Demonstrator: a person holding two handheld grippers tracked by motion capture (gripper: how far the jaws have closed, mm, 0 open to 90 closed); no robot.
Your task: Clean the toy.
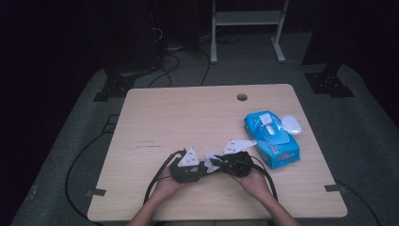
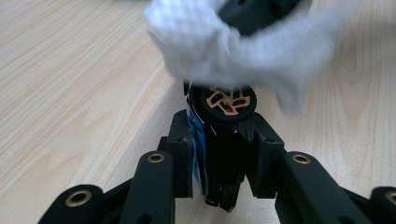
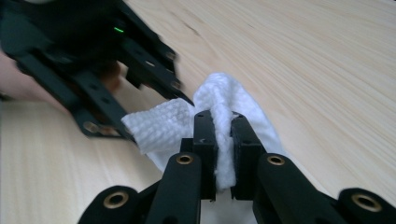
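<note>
Toy car, small, black body with blue trim and a copper-spoked wheel, clamped between the jaws of the left gripper, nose or tail upward (which end cannot be told), held low over the table near its front edge. Wipe, white, textured, bunched; pinched tight between the jaws of the right gripper, its free folds draped against the car's upper end, blurred in the left gripper view, which suggests rubbing in progress. Grippers meet tip to tip in the high view, left gripper and right gripper each held in a hand. Wipe pack, blue, lying flat at the right of the table, well apart from the work, with its flap raised and a white lid or pad just beside it. Status, as judged: wipe drawn from pack, car picked up and presented, cleaning under way at the wheel end. Outstanding: remaining faces of the car, which would need turning in the jaws; setting car down; disposing of wipe; closing pack. How clean the car is cannot be told.
</note>
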